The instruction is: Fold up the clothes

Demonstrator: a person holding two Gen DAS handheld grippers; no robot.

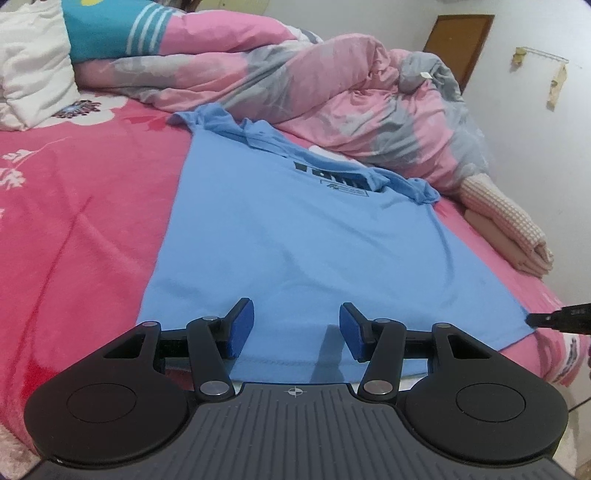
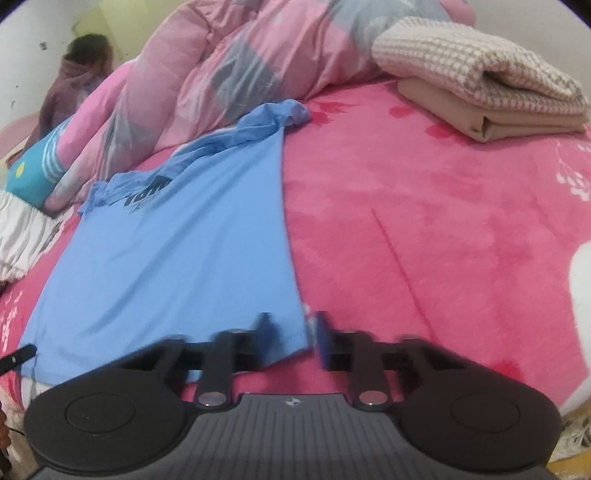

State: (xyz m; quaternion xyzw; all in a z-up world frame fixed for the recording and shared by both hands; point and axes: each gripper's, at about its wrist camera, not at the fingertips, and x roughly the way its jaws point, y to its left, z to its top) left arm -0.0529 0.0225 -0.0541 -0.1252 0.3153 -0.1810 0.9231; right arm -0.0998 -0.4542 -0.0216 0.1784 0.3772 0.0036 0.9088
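A light blue T-shirt (image 1: pixel 295 229) lies flat on the pink bed cover (image 1: pixel 74 221), black print near its collar, sleeves rumpled at the far end. My left gripper (image 1: pixel 297 328) is open just above the shirt's near hem, with cloth under the gap but nothing gripped. In the right wrist view the same T-shirt (image 2: pixel 177 251) fills the left half. My right gripper (image 2: pixel 295 334), blurred by motion, is open with the shirt's near right corner lying between its fingers. The tip of the right gripper (image 1: pixel 554 319) shows at that corner.
A rumpled pink and grey duvet (image 1: pixel 332 92) lies behind the shirt. A stack of folded beige clothes (image 2: pixel 480 85) sits at the far right. White pillow (image 1: pixel 33 66) and teal pillow (image 1: pixel 110 26) lie far left. A person in a purple hooded top (image 2: pixel 74 81) is beyond the bed.
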